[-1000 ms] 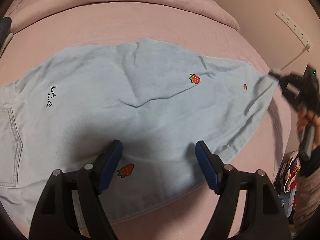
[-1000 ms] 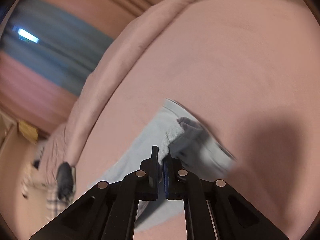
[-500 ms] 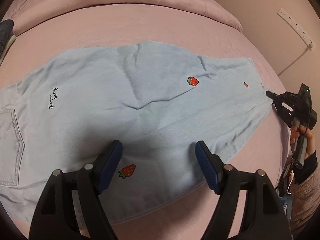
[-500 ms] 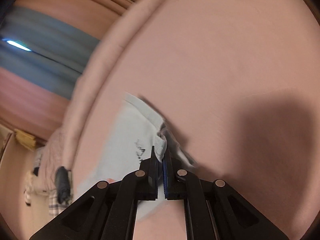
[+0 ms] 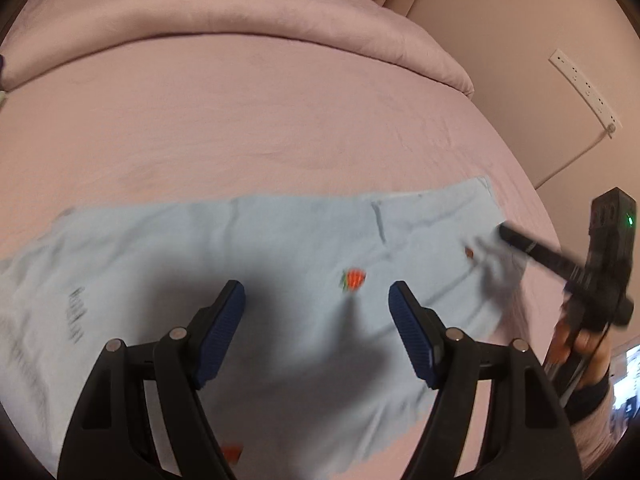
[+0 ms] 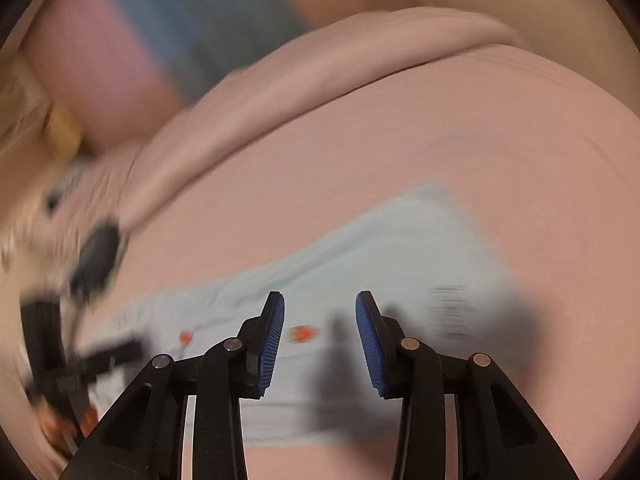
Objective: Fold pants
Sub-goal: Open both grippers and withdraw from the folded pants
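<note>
The left hand-held gripper (image 5: 316, 308) hangs with its blue-padded fingers spread wide, gripping nothing. The right hand-held gripper (image 6: 320, 320) is likewise parted and empty.

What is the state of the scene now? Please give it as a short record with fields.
garment: light blue pants with strawberry prints, lying spread out flat
surface: pink bed sheet
left tool: open, above the pants, holding nothing
right tool: open, above the pants, holding nothing
background: pink duvet; white power strip on the wall
image quality: motion blur in both views
</note>
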The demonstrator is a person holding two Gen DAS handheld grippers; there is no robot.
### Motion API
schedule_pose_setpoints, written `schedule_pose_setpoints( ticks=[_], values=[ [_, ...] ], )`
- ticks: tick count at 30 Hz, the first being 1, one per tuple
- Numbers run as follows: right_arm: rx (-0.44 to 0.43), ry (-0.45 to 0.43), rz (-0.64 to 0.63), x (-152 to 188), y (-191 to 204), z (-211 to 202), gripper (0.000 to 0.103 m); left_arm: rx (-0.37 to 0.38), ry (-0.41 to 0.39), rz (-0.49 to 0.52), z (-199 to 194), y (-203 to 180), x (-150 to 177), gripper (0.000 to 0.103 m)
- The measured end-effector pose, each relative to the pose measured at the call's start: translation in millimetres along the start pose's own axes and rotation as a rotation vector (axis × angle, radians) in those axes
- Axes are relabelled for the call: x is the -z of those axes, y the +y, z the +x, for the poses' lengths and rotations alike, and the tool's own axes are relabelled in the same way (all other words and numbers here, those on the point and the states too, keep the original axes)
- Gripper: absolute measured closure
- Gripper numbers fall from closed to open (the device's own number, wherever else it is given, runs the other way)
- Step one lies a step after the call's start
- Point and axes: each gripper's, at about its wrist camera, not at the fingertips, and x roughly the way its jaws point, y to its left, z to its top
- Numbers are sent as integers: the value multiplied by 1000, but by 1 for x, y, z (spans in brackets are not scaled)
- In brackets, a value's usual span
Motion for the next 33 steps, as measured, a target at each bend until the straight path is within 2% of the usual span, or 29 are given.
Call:
schedule_pose_setpoints(
  ticks=[2, 4, 6, 8, 11, 13, 16, 18, 20, 22, 24, 26, 33],
  values=[
    [-4, 98, -64, -6, 17, 30, 73, -29, 29, 10, 17, -2, -7, 32],
    [52, 167, -102, -2, 19, 54, 75, -87, 59, 16, 37, 2, -16, 33],
    [94, 151, -113, -15, 19, 63, 90, -99, 26, 29, 41, 3, -24, 32],
    [102, 129, -55, -24, 8, 61, 90, -129, 29, 15, 46, 7, -33, 31],
    [124, 90, -7, -31, -7, 50, 90, -104, 26, -50, 42, 17, -41, 32],
    [118, 55, 0, -26, -6, 28, 90, -91, -13, -54, 25, 20, -36, 33],
    [91, 24, -57, -7, 0, -10, 90, -73, -47, -10, -7, 21, -11, 31],
    [61, 34, -105, 5, 11, -26, 90, -67, -36, 24, -19, 20, 12, 31],
    [63, 48, -169, 26, 23, -34, 90, -114, -14, 80, -23, 19, 44, 31],
    [100, 90, -251, 50, 36, -30, 90, -184, 17, 143, -24, 22, 73, 32],
    [177, 144, -302, 68, 39, -20, 90, -214, -1, 184, -32, 25, 99, 32],
    [196, 108, -338, 83, 38, -28, 90, -239, -1, 212, -45, 28, 115, 32],
    [257, 83, -303, 92, 41, -53, 88, -213, -9, 46, -87, 65, 139, 31]
  ],
)
